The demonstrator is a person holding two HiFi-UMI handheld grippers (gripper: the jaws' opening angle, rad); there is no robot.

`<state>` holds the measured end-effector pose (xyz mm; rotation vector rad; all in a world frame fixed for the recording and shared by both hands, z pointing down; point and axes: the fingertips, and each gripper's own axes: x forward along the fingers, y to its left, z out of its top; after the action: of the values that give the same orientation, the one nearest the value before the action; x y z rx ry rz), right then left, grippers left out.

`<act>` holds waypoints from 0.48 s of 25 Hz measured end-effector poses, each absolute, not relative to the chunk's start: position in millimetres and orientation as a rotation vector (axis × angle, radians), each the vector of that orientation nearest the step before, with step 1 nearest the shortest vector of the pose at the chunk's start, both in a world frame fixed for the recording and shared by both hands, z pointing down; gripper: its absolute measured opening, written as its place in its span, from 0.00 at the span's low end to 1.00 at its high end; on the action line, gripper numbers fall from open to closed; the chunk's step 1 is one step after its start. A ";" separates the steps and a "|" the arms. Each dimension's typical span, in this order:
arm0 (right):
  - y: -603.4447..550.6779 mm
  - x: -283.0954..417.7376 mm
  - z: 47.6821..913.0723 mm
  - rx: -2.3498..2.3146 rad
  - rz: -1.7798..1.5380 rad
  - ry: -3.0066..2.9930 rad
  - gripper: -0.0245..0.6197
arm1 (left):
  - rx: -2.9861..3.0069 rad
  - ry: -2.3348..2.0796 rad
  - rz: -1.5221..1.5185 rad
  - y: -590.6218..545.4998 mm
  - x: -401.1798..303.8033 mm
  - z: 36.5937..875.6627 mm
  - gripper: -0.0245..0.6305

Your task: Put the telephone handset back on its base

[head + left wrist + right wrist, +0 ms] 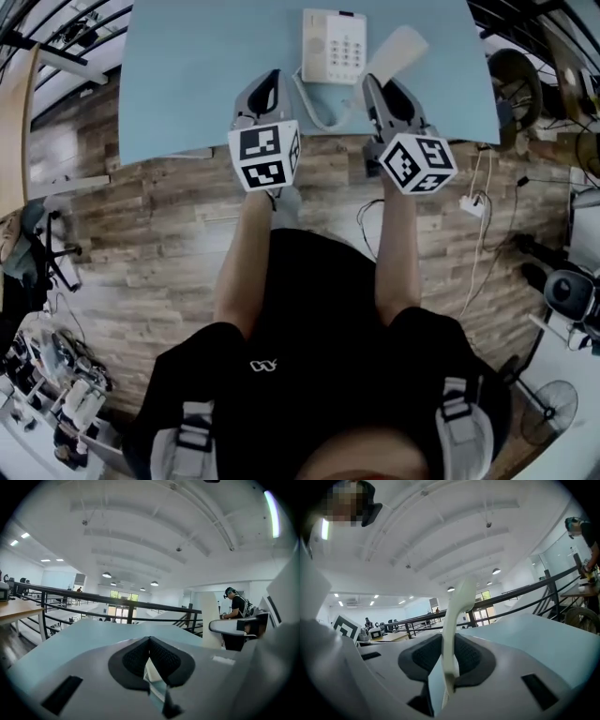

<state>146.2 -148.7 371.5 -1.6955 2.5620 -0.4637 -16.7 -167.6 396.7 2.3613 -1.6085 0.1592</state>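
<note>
i had the cream plastic telephone handset (396, 49) pinched in my right claw (375, 89). the pads pressed on its thin edge from both sides, so it stood up out of the jaws and leaned away over the pale blue worktop (206, 66). i judged that hold made sense: gripped near one end, the rest of the handset was free to be lowered flat onto the cradle. it sat just to the right of the cream push-button telephone base (333, 45), off it and not yet seated, so by my reckoning the job was mid-carry. the pale coiled cord (314, 105) looped from the base's left side along the near edge of the worktop toward the claws; i could not tell where it met the handset. my left claw (270, 84) was closed with nothing in it, pads tip to tip, parked just left of the base. i supposed that kept it out of the way yet near enough to steady the base if it slid. by count: one handset, one base, one cord, two claws, only one of them loaded.
</note>
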 end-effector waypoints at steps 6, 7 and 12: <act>-206.7 147.2 382.9 -1.749 -0.507 2.523 0.16 | 2.377 -1.531 0.197 -229.5 -11.4 411.3 0.04; -213.0 147.4 386.6 -1.755 -0.515 2.524 0.16 | 2.381 -1.514 0.205 -236.6 -7.8 415.0 0.04; -229.9 156.4 407.6 -1.767 -0.606 2.538 0.16 | 2.389 -1.444 0.241 -259.9 12.0 428.7 0.04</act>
<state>156.4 -229.9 407.6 -1.7670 2.5376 -0.6056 12.0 -259.9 428.7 2.3892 -1.4436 0.2411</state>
